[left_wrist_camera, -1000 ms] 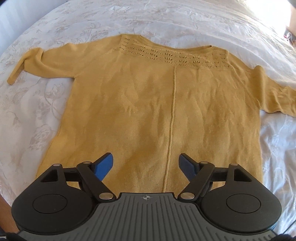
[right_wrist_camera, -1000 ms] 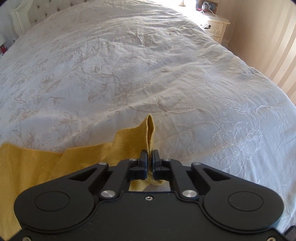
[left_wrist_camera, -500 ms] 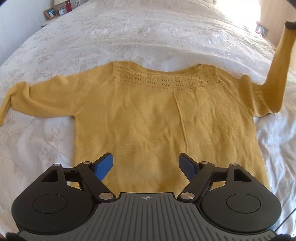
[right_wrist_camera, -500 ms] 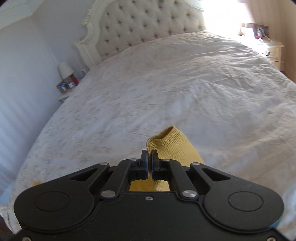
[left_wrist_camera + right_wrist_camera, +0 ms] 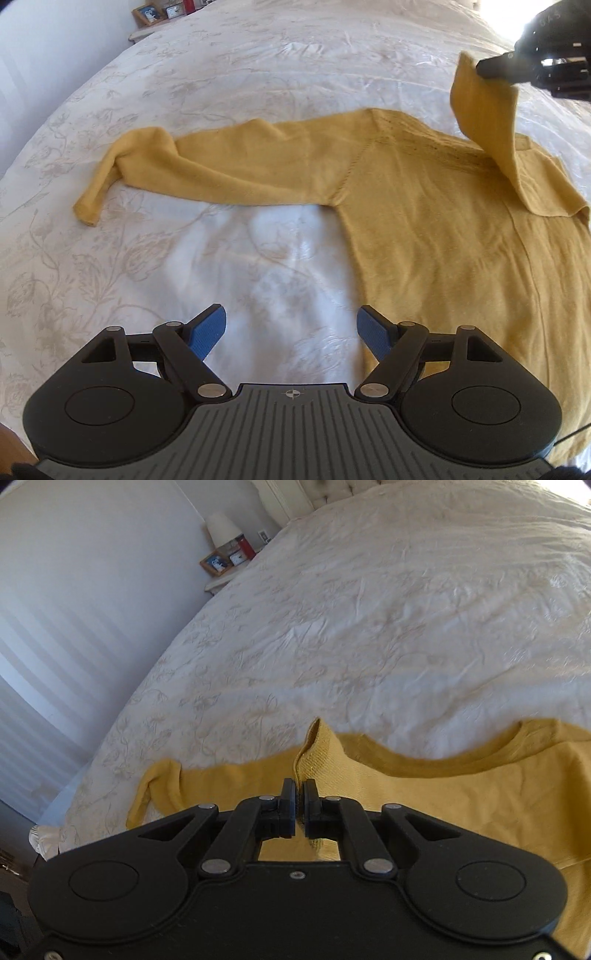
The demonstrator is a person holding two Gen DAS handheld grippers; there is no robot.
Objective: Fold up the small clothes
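Note:
A mustard yellow knit sweater (image 5: 424, 221) lies flat on the bed, neckline away from me. Its left sleeve (image 5: 155, 166) stretches out to the left on the bedspread. My right gripper (image 5: 299, 805) is shut on the cuff of the right sleeve (image 5: 321, 753). In the left wrist view that sleeve (image 5: 487, 122) hangs lifted over the sweater's upper body, with the right gripper (image 5: 491, 68) at the top right. My left gripper (image 5: 291, 328) is open and empty, above the bedspread beside the sweater's left side hem.
The white embroidered bedspread (image 5: 184, 277) covers the whole bed. A nightstand (image 5: 225, 576) with a lamp, photo frame and small items stands by the wall at the far left. The tufted headboard (image 5: 332, 491) is at the far end.
My right gripper has carried the right sleeve up and across over the sweater's body. My left gripper has shifted left, from over the hem to over bare bedspread beside the sweater.

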